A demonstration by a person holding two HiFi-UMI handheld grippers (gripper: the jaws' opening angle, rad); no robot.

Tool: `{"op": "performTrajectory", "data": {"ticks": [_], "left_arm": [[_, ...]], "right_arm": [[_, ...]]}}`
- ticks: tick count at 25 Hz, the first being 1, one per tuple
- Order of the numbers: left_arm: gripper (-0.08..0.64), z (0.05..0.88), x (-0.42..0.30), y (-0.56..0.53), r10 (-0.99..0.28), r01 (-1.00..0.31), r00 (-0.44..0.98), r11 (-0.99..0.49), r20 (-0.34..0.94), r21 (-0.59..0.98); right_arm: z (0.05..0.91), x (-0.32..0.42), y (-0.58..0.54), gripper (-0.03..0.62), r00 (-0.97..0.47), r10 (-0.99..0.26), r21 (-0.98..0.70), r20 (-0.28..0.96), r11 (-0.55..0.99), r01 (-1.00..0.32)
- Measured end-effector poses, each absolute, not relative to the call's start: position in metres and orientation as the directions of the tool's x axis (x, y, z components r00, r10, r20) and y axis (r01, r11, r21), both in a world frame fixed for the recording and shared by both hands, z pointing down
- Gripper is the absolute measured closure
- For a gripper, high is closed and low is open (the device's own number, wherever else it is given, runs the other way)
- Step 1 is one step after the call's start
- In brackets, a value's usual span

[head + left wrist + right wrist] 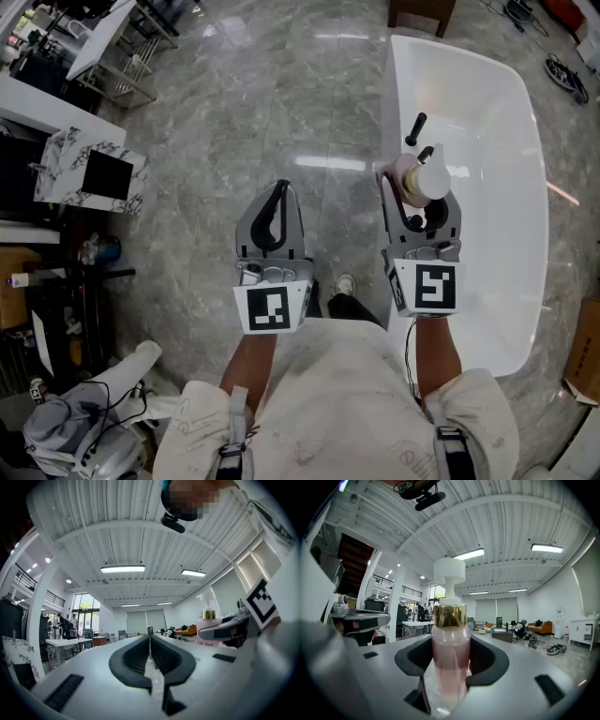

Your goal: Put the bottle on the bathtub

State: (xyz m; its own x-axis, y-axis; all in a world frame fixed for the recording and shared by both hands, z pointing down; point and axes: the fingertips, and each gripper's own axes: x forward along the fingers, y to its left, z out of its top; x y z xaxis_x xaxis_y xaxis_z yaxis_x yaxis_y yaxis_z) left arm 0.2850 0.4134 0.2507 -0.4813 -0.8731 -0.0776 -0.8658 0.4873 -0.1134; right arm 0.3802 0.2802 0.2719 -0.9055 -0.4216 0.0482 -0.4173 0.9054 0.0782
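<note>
A pink pump bottle point(450, 660) with a gold collar and white pump head stands upright between the jaws of my right gripper point(451, 667), which is shut on it. From above, the bottle point(422, 178) and right gripper point(419, 208) hang over the left rim of the white bathtub point(497, 122). My left gripper point(273, 214) is held over the grey floor to the left of the tub, jaws pressed together with nothing between them. In the left gripper view the left gripper point(151, 654) is shut, and the bottle point(208, 620) shows at the right.
A black faucet point(415, 128) stands on the tub's left rim just beyond the bottle. A marble-patterned cabinet point(92, 173) and cluttered equipment point(66, 281) sit at the left. A shoe point(345, 284) shows on the stone floor between the grippers.
</note>
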Motion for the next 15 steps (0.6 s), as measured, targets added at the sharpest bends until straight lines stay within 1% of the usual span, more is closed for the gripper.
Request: {"op": "performTrajectory", "data": {"ticks": [4,7,15], "left_arm": [[0.551,0.257,0.255,0.421,-0.875,-0.868,-0.48,0.484,-0.058,-0.115],[0.551,0.256,0.228,0.423,-0.875,-0.87,-0.478,0.483,-0.073,-0.095],[0.551,0.251,0.144,0.428,-0.857,-0.852,-0.508,0.515,-0.088,-0.097]], "right_arm": [[0.279,0.355,0.288,0.39,-0.904,-0.421,0.097,0.081,0.906,-0.413],[0.28,0.33,0.294,0.39,-0.907,-0.413,0.097,0.089,0.909,-0.404],[0.269,0.25,0.296,0.39,-0.918,-0.388,0.112,0.079,0.919,-0.379]]}}
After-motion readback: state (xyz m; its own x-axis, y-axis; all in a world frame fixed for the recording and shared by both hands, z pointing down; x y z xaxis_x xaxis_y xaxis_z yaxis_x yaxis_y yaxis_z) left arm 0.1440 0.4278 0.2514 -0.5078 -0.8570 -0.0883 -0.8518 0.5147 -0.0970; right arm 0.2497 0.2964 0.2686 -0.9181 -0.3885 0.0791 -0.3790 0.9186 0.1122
